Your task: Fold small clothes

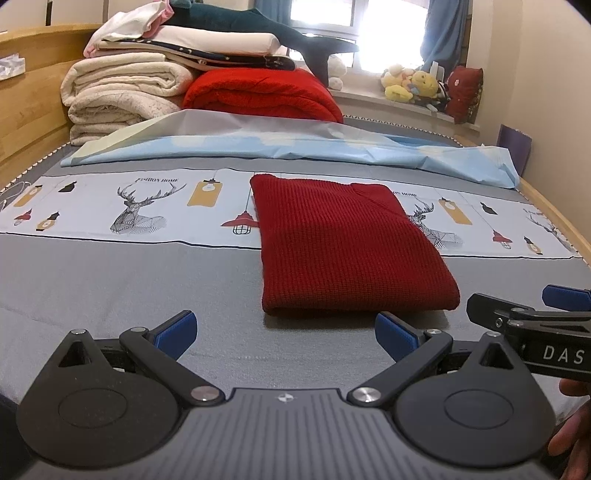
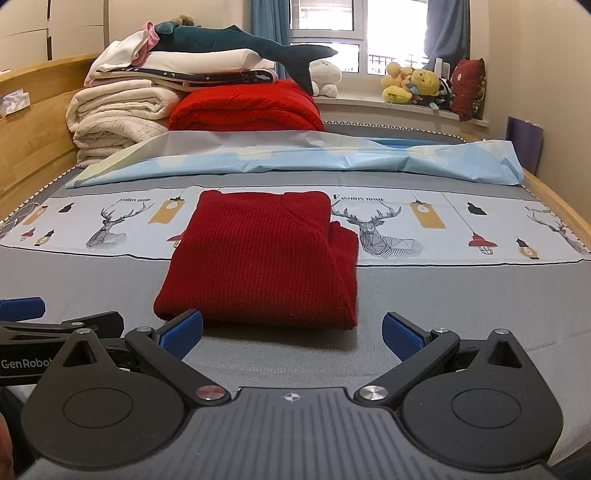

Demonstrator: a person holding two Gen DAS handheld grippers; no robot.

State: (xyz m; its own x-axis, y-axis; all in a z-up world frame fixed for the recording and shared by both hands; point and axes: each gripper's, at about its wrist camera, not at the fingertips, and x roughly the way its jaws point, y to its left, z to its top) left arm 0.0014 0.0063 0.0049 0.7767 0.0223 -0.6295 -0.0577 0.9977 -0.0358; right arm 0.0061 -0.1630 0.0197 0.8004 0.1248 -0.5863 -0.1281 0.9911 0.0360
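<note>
Ahead of my two claws, on the grey bed sheet (image 1: 110, 280), lies the dark red knitted sweater (image 1: 343, 251), folded into a neat rectangle. My left claw (image 1: 284, 332) gapes wide with nothing between its blue pads, the sweater's near edge just beyond and slightly right of it. My right claw (image 2: 291, 334) is equally wide and empty, the sweater just beyond and slightly left. Farther back sit stacked blankets (image 2: 122, 110).

Bright window (image 1: 325, 18) glare behind; sharp frames, fisheye-curved edges.
</note>
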